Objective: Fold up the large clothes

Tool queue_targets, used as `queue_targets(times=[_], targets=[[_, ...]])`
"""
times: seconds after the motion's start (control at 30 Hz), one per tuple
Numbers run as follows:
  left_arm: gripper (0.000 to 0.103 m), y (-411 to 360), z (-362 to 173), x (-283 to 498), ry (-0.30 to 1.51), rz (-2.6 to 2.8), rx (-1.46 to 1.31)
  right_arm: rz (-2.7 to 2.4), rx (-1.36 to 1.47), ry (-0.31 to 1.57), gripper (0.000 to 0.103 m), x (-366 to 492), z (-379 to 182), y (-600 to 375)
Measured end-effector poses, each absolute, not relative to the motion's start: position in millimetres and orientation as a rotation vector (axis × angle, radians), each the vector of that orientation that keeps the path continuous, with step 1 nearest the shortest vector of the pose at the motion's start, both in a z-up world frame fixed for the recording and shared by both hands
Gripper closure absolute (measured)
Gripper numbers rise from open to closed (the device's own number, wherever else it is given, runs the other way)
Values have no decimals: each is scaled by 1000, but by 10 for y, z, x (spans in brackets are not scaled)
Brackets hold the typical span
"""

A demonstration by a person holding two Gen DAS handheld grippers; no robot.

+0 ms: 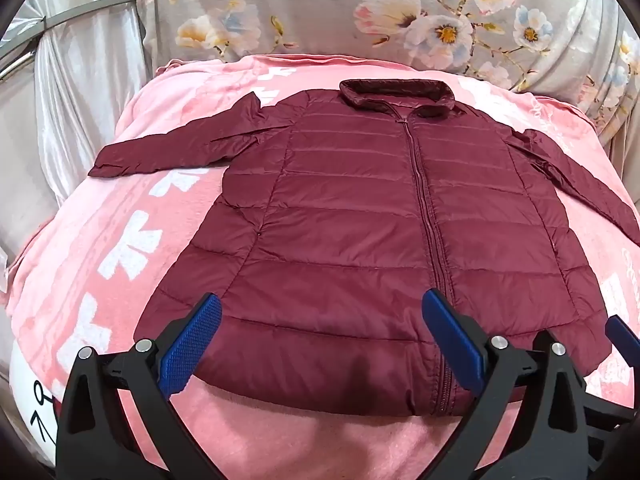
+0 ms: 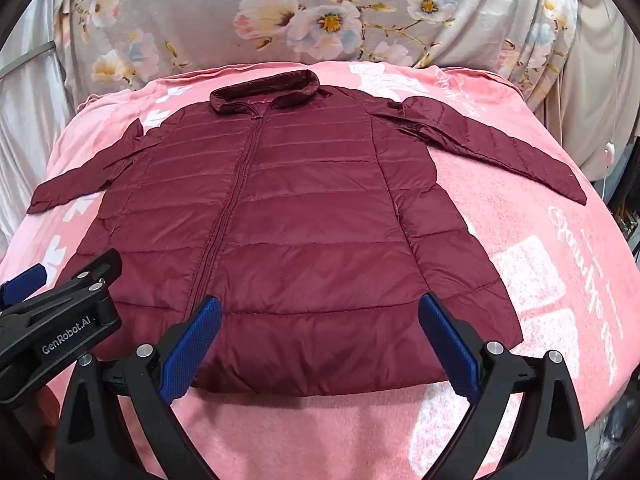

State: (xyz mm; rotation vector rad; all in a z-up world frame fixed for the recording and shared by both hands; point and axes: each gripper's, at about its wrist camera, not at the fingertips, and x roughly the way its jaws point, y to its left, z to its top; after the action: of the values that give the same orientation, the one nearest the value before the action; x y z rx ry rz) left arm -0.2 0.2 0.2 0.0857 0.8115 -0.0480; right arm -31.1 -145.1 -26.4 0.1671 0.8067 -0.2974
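Jacket: we see the maroon quilted puffer jacket flat on the pink blanket, zipped.
Tongs: our left gripper and right gripper gape empty above the near hem.
Advice: we should pinch hem corners evenly.

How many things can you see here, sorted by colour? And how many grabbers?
Dark red: 1, the puffy jacket.
Pink: 1, the blanket under it.
Grey with flowers: 1, the flowered cloth behind.
Black and blue: 2, the left gripper and the right gripper, both open and empty.
Total: 5.

Bedroom at home, pink blanket, floral bedding
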Motion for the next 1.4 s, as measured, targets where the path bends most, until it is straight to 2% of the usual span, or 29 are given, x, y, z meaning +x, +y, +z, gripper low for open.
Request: queue_targets(times=[1.4], targets=[[5, -30, 15, 3, 814, -49, 107, -276, 171, 814, 9, -328, -254, -1435]])
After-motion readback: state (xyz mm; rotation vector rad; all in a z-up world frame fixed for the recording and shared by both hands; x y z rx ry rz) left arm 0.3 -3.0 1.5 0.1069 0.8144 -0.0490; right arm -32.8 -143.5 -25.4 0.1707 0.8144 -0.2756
